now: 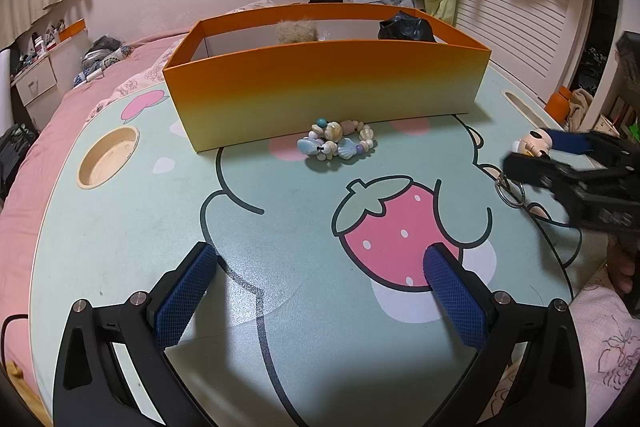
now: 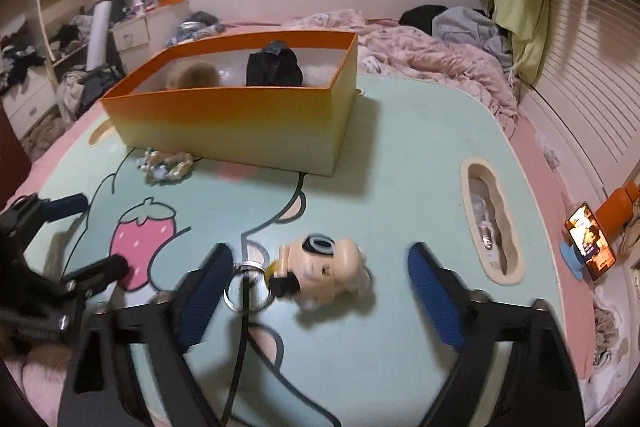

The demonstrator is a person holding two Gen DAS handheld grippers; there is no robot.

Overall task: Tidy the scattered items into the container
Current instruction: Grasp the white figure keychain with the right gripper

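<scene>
A cartoon figure keychain point(image 2: 324, 267) with a metal ring point(image 2: 248, 293) lies on the mint table point(image 2: 400, 147). My right gripper point(image 2: 320, 255) stands open around it, the pads apart from the figure; the left wrist view shows that gripper point(image 1: 532, 151) at the far right with the figure point(image 1: 534, 143). A bead and shell bracelet point(image 1: 340, 143) lies against the front wall of the orange-yellow box point(image 1: 320, 83). A black item point(image 1: 406, 27) and a fuzzy tan item point(image 1: 296, 31) sit inside the box. My left gripper point(image 1: 320, 287) is open with nothing between its fingers, over the strawberry print.
The table has a round cup hole point(image 1: 108, 157) at the left and a long slot point(image 2: 490, 223) at the right. A lit phone point(image 2: 592, 247) stands off the table's right edge. Pink bedding point(image 2: 432, 55) with clothes lies behind the box.
</scene>
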